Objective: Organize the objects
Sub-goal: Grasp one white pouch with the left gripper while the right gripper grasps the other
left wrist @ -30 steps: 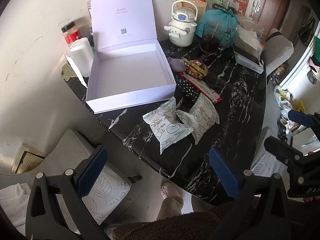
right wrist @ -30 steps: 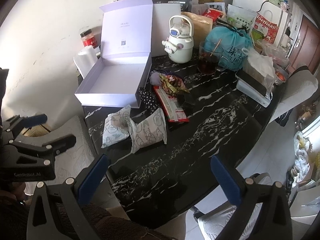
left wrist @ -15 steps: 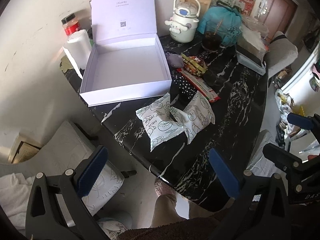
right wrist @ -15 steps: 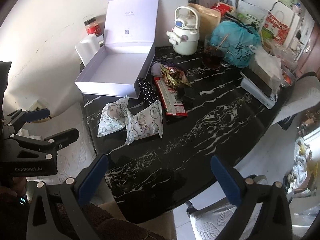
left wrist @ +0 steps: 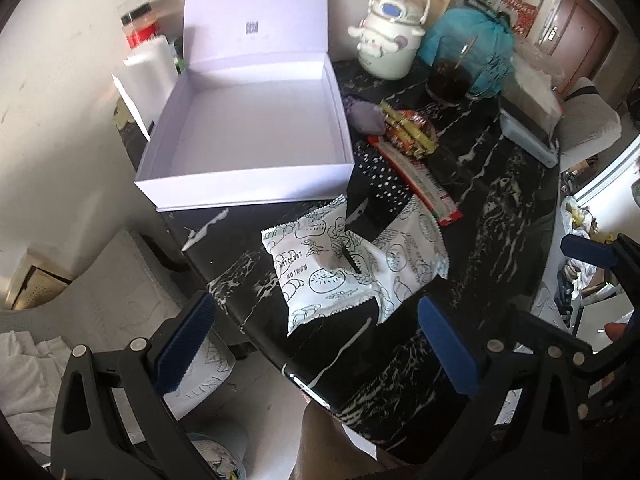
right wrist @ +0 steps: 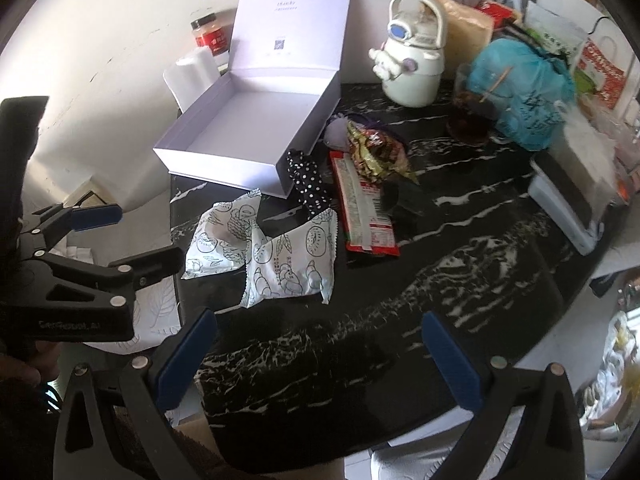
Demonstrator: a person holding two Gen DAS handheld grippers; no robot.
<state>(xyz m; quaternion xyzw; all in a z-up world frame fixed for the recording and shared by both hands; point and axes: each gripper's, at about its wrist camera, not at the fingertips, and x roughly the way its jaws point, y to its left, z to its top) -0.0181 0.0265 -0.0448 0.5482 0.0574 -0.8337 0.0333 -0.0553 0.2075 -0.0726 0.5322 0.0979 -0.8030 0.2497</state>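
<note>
An open, empty white box (left wrist: 256, 136) (right wrist: 248, 132) sits at the table's left with its lid up. Two white printed snack packets (left wrist: 320, 268) (right wrist: 292, 268) lie side by side in front of it. Behind them lie a polka-dot pouch (left wrist: 380, 176) (right wrist: 308, 180), a long red packet (left wrist: 420, 176) (right wrist: 364, 208), a pile of green-red sweets (left wrist: 408, 132) (right wrist: 376, 152) and a small purple pouch (left wrist: 364, 116). My left gripper (left wrist: 316, 344) is open and empty, above the table's near edge just short of the packets. My right gripper (right wrist: 320, 356) is open and empty over bare table.
The black marble table (right wrist: 440, 280) carries a white cartoon kettle (left wrist: 392, 48) (right wrist: 412, 68), a glass of dark drink (left wrist: 448, 80), a teal bag (right wrist: 520, 92), a white roll (left wrist: 148, 72) and a red-capped jar (left wrist: 140, 28). A white chair (left wrist: 120, 280) stands at the left.
Both grippers have moved forward and down toward the table; the box and the snack packets appear larger and closer. Nothing on the table has moved.
</note>
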